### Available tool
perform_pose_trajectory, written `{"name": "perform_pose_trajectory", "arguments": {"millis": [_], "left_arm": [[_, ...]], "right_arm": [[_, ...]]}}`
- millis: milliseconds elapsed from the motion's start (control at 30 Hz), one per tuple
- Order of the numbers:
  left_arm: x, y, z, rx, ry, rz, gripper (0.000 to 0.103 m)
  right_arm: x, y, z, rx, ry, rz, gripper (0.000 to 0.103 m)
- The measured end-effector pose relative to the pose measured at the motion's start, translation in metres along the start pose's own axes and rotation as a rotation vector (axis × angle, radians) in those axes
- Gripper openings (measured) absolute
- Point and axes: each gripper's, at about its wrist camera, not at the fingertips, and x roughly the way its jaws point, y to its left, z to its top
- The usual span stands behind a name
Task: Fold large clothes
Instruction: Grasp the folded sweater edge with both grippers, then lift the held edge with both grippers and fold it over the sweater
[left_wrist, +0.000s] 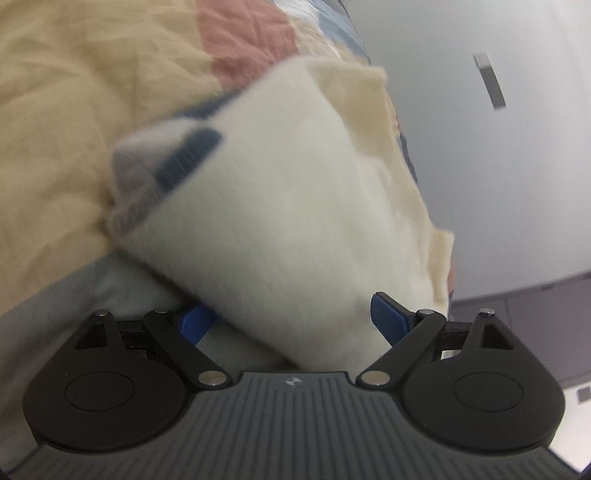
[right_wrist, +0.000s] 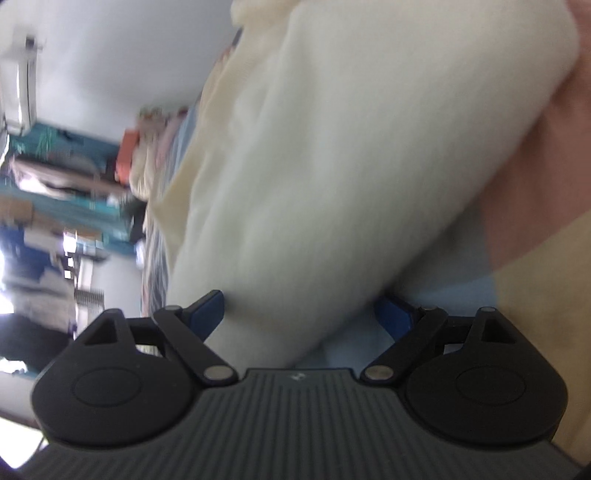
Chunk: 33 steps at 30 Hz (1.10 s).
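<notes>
Cream garment (left_wrist: 280, 221) blurred, hiding fingertips of both hand-held grippers.

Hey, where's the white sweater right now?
The white sweater fills the middle of both wrist views, lying on the patchwork quilt at its edge, between the open fingers of the left tongs and right tongs.

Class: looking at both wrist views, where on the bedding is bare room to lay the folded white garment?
Free: the tan quilt panel left of the white garment, bordered by the pink patch. Crowded: the garment fills both the left gripper and right gripper; the bed edge runs close beside it.
</notes>
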Motion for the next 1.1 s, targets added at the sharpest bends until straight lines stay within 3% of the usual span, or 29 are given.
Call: {"name": "perform_pose_trajectory", "arguments": {"millis": [200, 333, 500, 667, 733, 833, 1100], "left_arm": [[-0.005, 0.014, 0.01, -0.094, -0.069, -0.037, 0.092], [-0.004, 0.021, 0.015, -0.134, -0.086, -0.043, 0.092], [0.001, 0.027, 0.022, -0.193, -0.106, -0.041, 0.09], [-0.004, 0.017, 0.012, -0.115, -0.158, 0.02, 0.067], [-0.008, 0.013, 0.01, -0.096, -0.177, 0.023, 0.058], [-0.018, 0.01, 0.007, -0.077, -0.206, 0.005, 0.045], [-0.057, -0.002, -0.021, -0.026, -0.239, 0.013, 0.038]], "right_arm": [[-0.017, -0.029, 0.019, 0.176, -0.144, -0.012, 0.089], [-0.027, -0.042, 0.024, 0.262, -0.189, 0.002, 0.087], [-0.025, -0.049, 0.031, 0.274, -0.223, -0.058, 0.069], [-0.025, -0.042, 0.031, 0.22, -0.24, -0.091, 0.058], [-0.031, -0.042, 0.029, 0.218, -0.263, -0.066, 0.046], [-0.039, -0.041, 0.029, 0.202, -0.281, -0.021, 0.038], [-0.068, -0.025, 0.022, 0.092, -0.334, 0.059, 0.036]]}}
